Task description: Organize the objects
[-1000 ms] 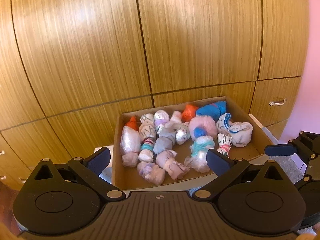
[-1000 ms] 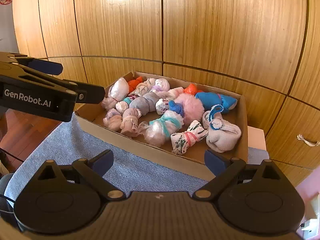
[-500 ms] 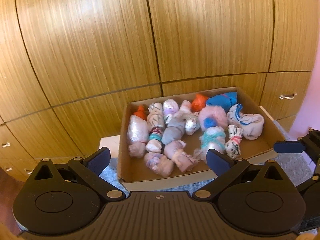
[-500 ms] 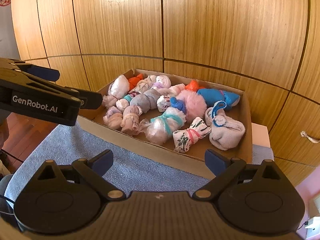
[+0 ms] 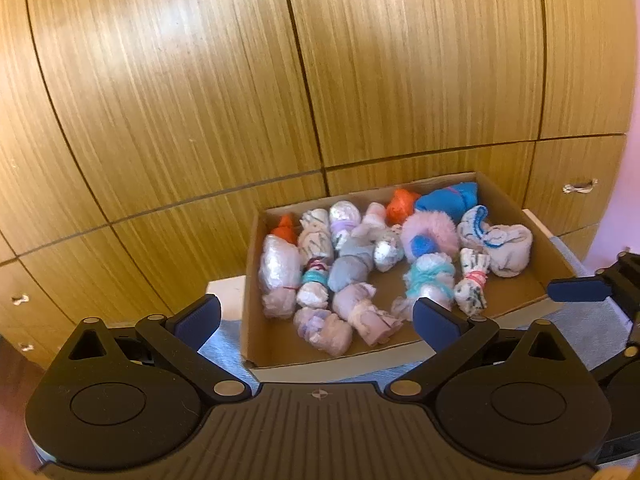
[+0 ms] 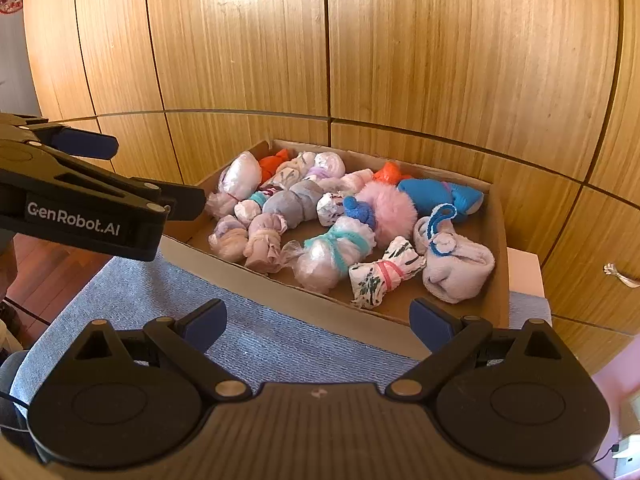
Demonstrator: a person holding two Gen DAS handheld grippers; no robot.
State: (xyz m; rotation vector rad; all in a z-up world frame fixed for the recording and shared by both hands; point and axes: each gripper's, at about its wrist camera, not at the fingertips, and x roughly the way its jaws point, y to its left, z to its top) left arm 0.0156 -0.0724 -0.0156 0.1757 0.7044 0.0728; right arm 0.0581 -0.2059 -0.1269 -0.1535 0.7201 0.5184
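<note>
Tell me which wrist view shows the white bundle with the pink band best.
The right wrist view: the white bundle with the pink band lies close and unobstructed near the box's front wall. In the left wrist view it is smaller, beside that gripper's right fingertip.

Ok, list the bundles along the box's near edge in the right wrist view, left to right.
Lilac bundle → beige-pink bundle → white bundle with teal tie → patterned white roll with pink band → white sock with blue trim.
</note>
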